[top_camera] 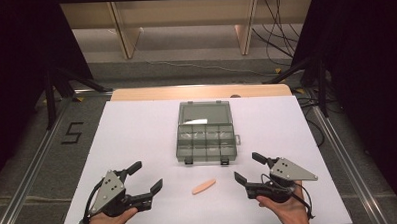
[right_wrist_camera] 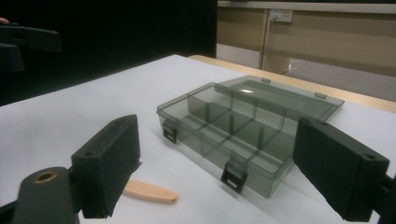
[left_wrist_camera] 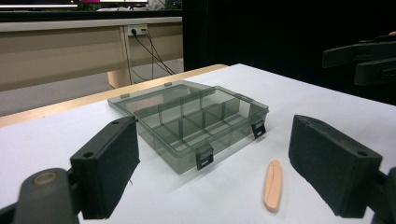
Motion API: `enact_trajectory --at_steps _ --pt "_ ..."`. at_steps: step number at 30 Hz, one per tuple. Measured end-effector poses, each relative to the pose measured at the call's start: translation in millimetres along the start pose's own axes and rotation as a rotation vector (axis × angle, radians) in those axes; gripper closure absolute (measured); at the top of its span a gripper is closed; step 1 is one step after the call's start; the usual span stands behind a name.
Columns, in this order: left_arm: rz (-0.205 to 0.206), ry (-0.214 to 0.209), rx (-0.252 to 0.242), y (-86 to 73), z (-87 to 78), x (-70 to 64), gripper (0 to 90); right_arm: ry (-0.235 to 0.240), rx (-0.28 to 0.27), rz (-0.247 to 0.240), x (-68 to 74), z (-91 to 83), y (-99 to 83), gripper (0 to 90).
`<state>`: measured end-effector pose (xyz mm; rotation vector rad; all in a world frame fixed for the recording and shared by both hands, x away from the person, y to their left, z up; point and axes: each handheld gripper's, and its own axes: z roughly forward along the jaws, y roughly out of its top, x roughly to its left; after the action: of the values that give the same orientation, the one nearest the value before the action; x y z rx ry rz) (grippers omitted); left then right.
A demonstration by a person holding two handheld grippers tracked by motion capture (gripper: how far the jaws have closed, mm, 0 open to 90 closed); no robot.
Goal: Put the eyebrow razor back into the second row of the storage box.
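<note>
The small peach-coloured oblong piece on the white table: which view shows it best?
The high view: the small peach-coloured oblong piece lies whole and unobstructed, between the grippers. The left gripper view shows it end-on and foreshortened; in the right gripper view a black jaw hides its near end.

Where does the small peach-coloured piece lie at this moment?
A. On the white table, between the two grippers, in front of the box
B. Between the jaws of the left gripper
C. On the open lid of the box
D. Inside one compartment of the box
A: the peach piece lies flat on the white table, apart from the box, with the open left gripper and open right gripper at either side, neither touching it.
</note>
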<state>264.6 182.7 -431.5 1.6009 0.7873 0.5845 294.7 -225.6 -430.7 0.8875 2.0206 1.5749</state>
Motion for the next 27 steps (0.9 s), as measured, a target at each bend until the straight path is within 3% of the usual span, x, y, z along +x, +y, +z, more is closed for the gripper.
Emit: enact_trajectory --at_steps 9,17,27 --pt "-0.002 -0.001 -0.001 -0.2 0.3 -0.9 16.1 0.023 -0.011 0.007 -0.2 0.3 1.6 16.0" --pt "0.000 -0.009 -0.013 -0.4 1.2 -0.5 16.1 0.027 -0.002 -0.013 0.9 0.4 6.5 15.8" --pt "0.000 -0.001 -0.001 0.1 -0.2 -0.8 16.1 0.074 0.020 -0.051 5.3 5.9 11.3 15.7"
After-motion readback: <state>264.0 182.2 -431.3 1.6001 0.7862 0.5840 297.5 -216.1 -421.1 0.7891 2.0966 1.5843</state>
